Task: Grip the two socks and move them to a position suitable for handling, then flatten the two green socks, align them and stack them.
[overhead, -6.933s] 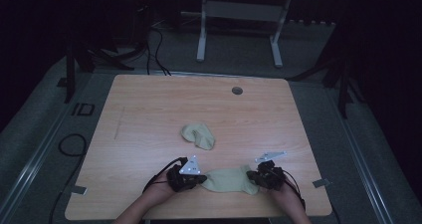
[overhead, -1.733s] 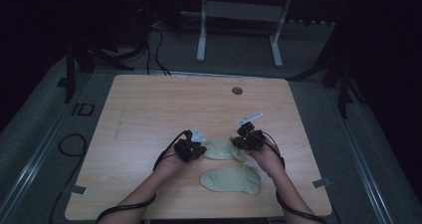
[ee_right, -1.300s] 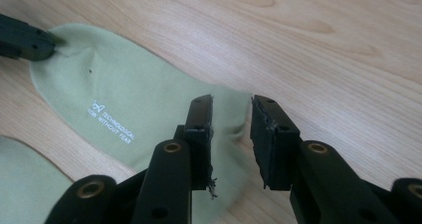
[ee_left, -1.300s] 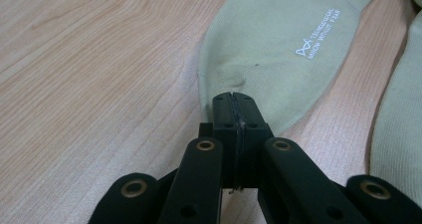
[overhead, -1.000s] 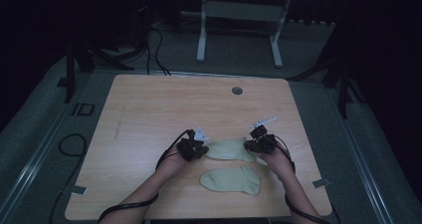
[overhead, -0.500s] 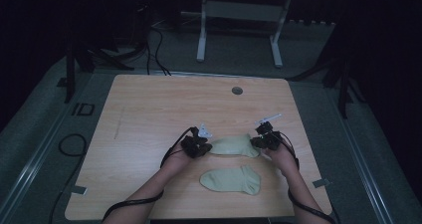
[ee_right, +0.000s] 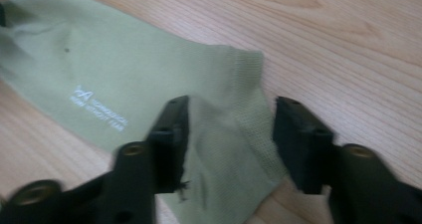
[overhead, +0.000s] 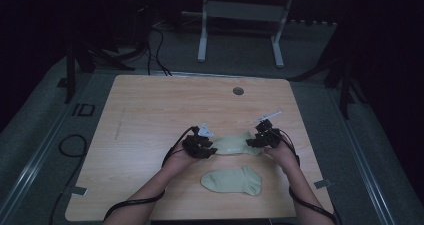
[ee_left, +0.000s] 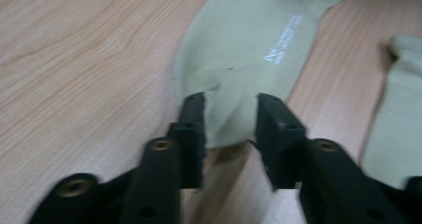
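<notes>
Now the far sock (overhead: 234, 144) lies flat on the table (overhead: 150, 115), long axis spanning left tool (overhead: 212, 150) to right tool (overhead: 248, 143); both tools' jaws have just been opening, straddling its ends unclamped.

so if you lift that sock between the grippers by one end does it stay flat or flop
Probably flops: the stretched sock is thin knit, creased at the left gripper. Likely light, and unlikely to slide on the wooden table.

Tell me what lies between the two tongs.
In the high view, the far sock stretches flat on the table from the left tongs to the right tongs; nothing else lies there.
</notes>
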`<state>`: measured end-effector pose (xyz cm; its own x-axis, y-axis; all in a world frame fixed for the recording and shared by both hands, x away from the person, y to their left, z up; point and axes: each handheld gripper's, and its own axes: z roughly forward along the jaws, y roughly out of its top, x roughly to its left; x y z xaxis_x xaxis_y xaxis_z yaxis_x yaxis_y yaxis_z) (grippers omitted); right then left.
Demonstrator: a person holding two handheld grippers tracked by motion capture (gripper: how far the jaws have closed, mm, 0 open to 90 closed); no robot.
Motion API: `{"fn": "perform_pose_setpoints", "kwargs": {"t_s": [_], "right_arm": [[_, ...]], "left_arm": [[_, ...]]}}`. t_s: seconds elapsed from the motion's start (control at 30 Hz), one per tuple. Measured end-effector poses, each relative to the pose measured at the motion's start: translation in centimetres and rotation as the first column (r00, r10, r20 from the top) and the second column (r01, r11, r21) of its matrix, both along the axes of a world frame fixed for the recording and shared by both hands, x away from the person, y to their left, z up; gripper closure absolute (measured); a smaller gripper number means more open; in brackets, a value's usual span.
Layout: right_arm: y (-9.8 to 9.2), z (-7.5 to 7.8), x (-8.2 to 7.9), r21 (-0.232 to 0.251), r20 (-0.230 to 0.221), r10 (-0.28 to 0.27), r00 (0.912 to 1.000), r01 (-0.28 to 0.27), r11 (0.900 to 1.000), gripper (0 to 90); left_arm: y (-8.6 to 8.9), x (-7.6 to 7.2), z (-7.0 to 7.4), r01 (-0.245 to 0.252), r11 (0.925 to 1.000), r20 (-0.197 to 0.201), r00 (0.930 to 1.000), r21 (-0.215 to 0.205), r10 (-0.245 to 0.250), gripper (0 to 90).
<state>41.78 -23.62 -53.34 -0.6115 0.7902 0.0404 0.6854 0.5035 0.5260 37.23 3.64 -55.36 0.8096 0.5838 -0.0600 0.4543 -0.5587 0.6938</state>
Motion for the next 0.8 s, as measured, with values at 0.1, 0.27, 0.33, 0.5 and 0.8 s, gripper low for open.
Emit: {"fn": "perform_pose_setpoints", "kwargs": {"t_s": [0.1,0.27,0.33,0.5,0.8], "right_arm": [[0.1,0.2,-0.2,0.0,-0.001,0.016,0.9999,-0.016,1.0,37.7],[-0.2,1.6,-0.9,0.016,0.041,-0.014,0.9991,0.013,1.0,24.7],[-0.6,2.4,-1.2,0.033,0.064,-0.033,0.9974,0.031,0.999,23.7],[-1.4,4.2,-2.6,0.072,0.062,-0.013,0.998,0.008,0.997,31.4],[-1.7,3.9,-6.6,0.069,0.053,0.06,0.9968,-0.064,0.996,38.3]], "left_arm": [[0.2,-0.2,0.4,-0.014,0.9999,0.0,0.9999,0.01,0.014,54.0],[1.2,-1.2,1.7,-0.023,0.9997,-0.013,0.9996,-0.001,0.023,48.4],[1.7,-1.7,2.2,-0.022,0.9998,-0.015,0.9997,-0.005,0.021,44.7],[3.1,-3.2,2.7,0.0,1.0,-0.015,0.9999,0.003,0.0,38.3],[3.9,-6.9,1.6,0.027,0.9995,-0.084,0.9961,-0.019,-0.028,36.5]]}}
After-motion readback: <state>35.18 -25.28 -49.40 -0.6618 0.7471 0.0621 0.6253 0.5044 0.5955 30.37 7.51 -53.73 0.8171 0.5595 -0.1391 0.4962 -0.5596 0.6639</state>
